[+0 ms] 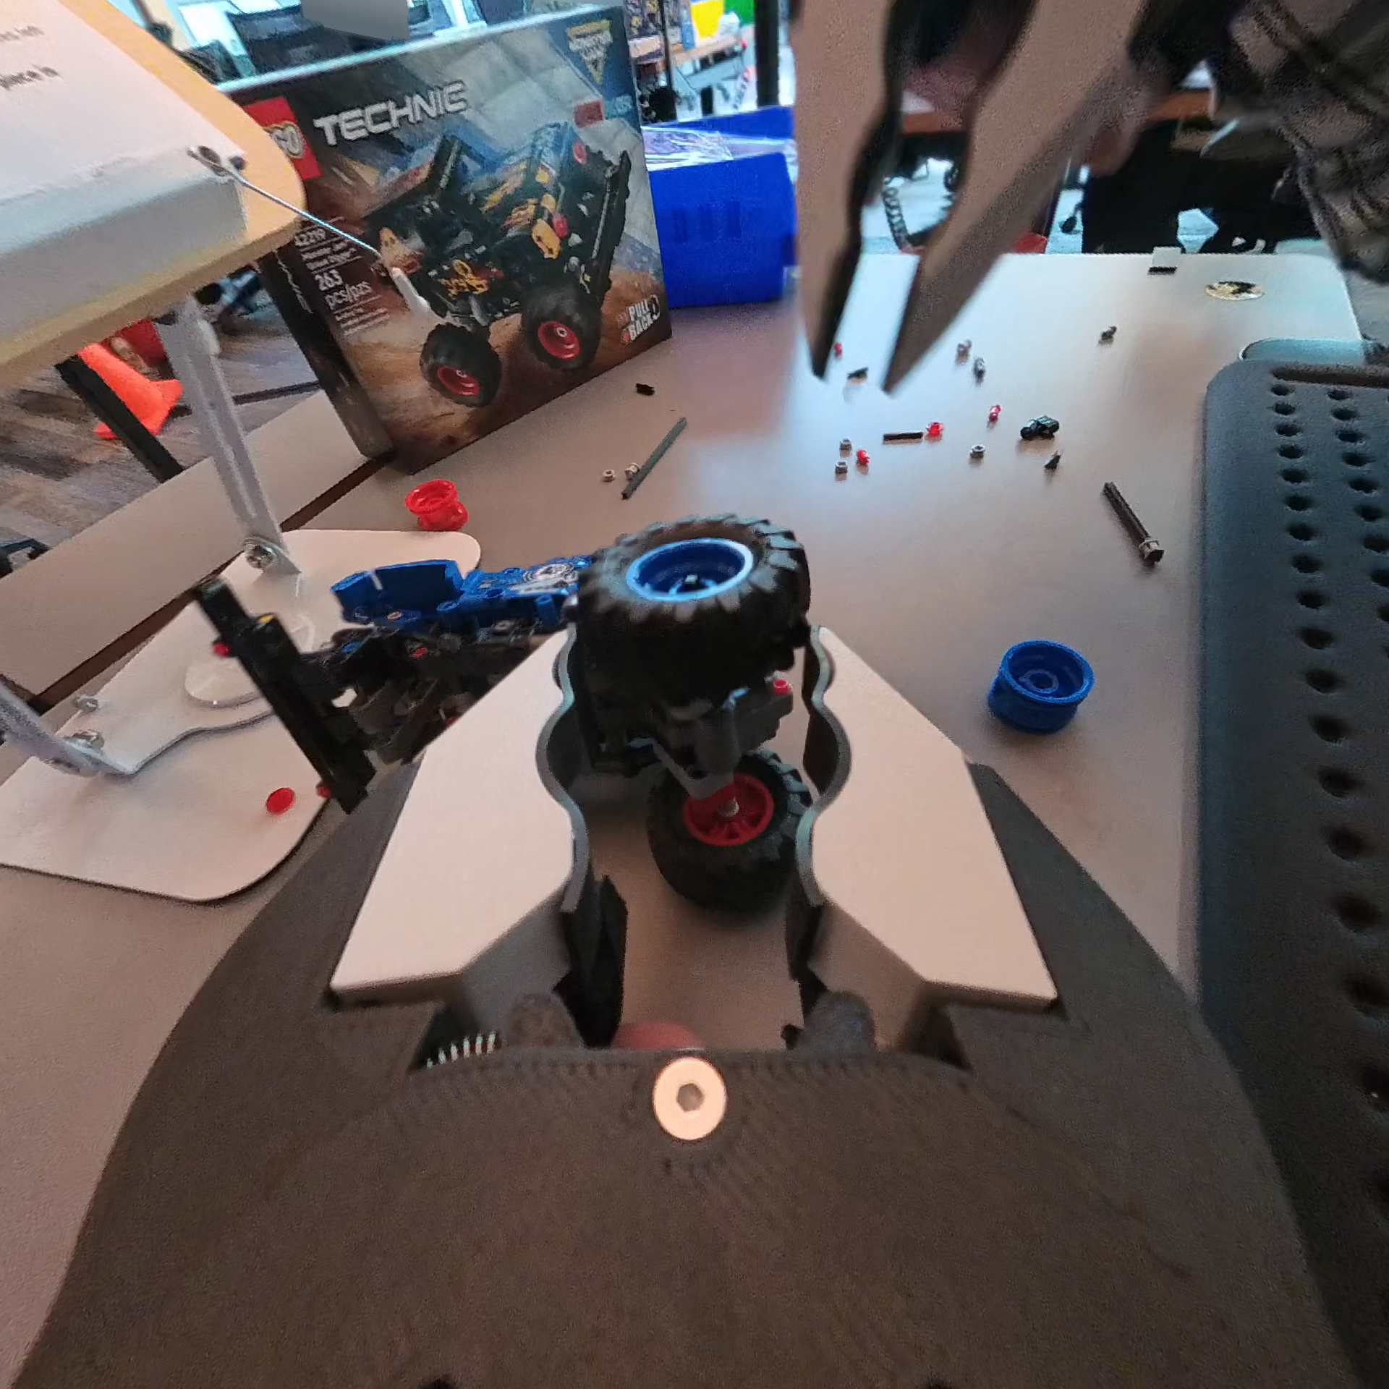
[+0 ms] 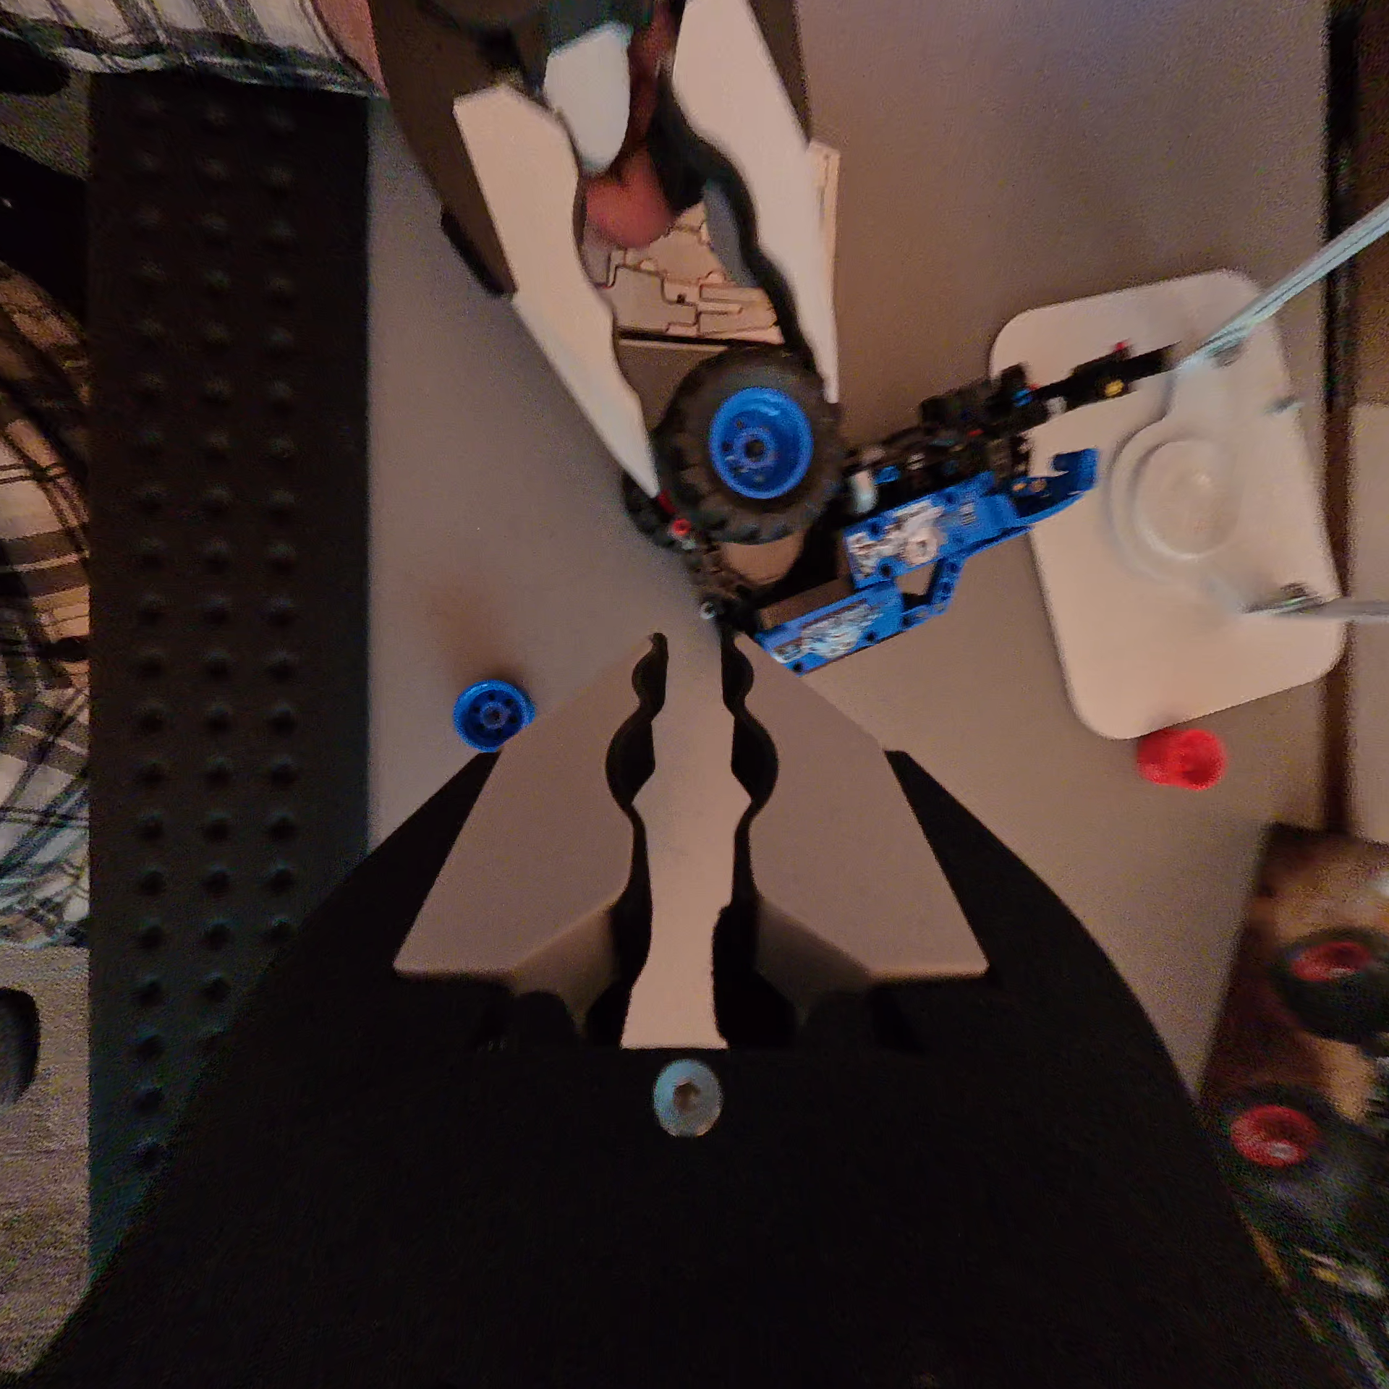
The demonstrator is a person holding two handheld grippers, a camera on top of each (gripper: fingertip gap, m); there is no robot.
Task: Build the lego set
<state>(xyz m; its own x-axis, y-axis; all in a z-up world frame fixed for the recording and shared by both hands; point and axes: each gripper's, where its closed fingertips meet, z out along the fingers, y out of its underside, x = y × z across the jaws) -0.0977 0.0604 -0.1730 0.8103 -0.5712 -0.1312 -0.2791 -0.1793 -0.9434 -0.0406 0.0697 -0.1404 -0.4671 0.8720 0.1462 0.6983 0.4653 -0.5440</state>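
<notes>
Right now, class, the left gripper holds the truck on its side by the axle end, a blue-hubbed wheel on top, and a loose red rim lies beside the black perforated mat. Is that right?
One detail is wrong: the loose rim beside the black perforated mat is blue, as both wrist views show. The rest stands: the left gripper holds the truck with its blue-hubbed wheel on top.
</notes>
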